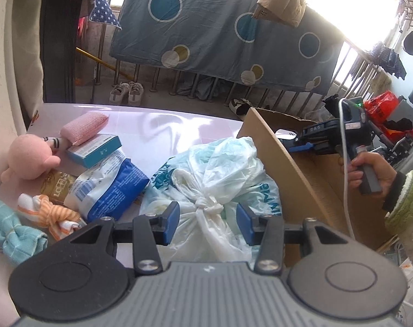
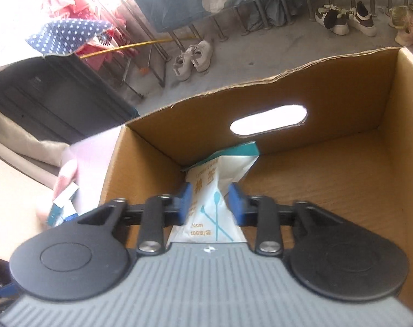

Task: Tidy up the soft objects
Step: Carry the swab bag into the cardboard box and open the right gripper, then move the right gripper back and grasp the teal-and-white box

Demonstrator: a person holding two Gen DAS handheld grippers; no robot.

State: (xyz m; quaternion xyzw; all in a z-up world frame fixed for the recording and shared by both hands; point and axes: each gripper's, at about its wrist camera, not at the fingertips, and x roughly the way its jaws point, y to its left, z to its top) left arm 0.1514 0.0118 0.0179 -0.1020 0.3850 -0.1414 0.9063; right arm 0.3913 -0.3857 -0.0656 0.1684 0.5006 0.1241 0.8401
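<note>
Cotton-swab packet (image 2: 216, 199), white with teal trim, is pinched at its waist between the blue pads of the right gripper (image 2: 209, 203), so that the soft pouch bulges above and below the grip. It hangs inside an open cardboard box (image 2: 343, 169), low and close to the far wall under the oval handle hole. The box floor around it looks bare, so this is probably one of the first items going in, held low to be set down rather than dropped.

From the left wrist view, the left gripper (image 1: 208, 222) has its jaws spread wide, one pad on either side of the knot of a tied white plastic bag (image 1: 214, 179), without visibly touching it. The knot looks like the firmest place to grab such a slack bag, which probably explains the aim. The bag sits on a pale pink table (image 1: 162, 125), touching the box's near wall.

Further left on the table lie more things waiting: a blue and white soft pack (image 1: 111, 188), a teal carton (image 1: 96, 150), a pink sponge (image 1: 83, 126), a pink plush toy (image 1: 32, 158), an orange striped knotted cloth (image 1: 53, 214) and a light blue knotted cloth (image 1: 12, 226).
</note>
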